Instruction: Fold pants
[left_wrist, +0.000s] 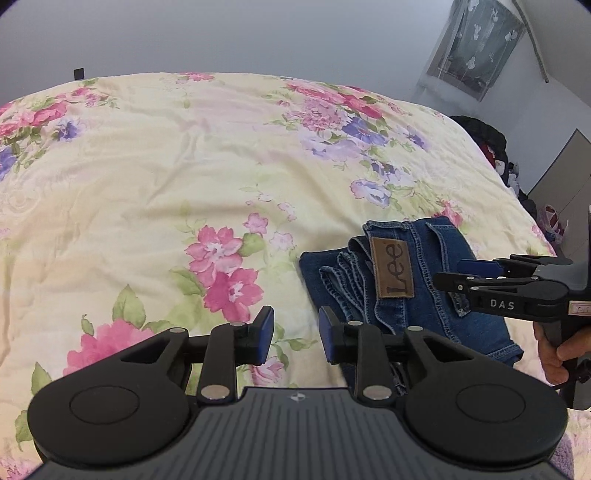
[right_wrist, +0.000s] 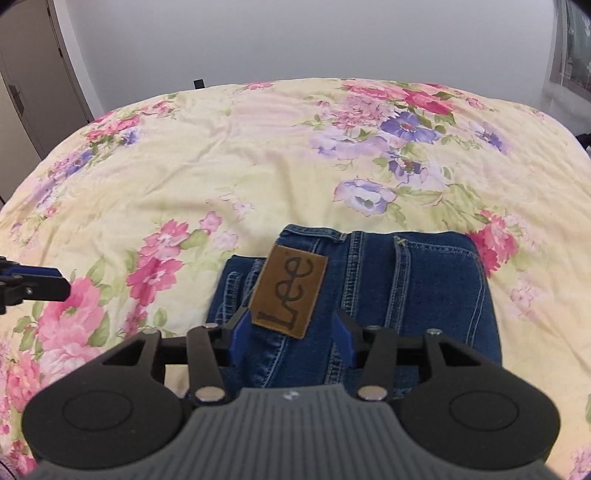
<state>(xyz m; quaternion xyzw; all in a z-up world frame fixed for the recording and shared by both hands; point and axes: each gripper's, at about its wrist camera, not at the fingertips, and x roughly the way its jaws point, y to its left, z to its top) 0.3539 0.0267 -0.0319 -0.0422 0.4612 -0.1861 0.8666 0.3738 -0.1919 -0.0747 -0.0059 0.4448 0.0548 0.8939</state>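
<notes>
"Lee" on jeans patch; "DAS" on right gripper.

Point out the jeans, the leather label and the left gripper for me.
jeans (right_wrist: 436, 280), right wrist view, folded top layer
leather label (right_wrist: 290, 293), right wrist view, middle
left gripper (left_wrist: 296, 334), left wrist view, between fingertips

Pale yellow bedspread with big pink and purple flowers covers the bed. There's a dark clothes pile off its far right edge, plus a curtained window and a grey door.

Near edge of folded jeans hidden behind right gripper, dark clutter beside bed indistinct
</notes>
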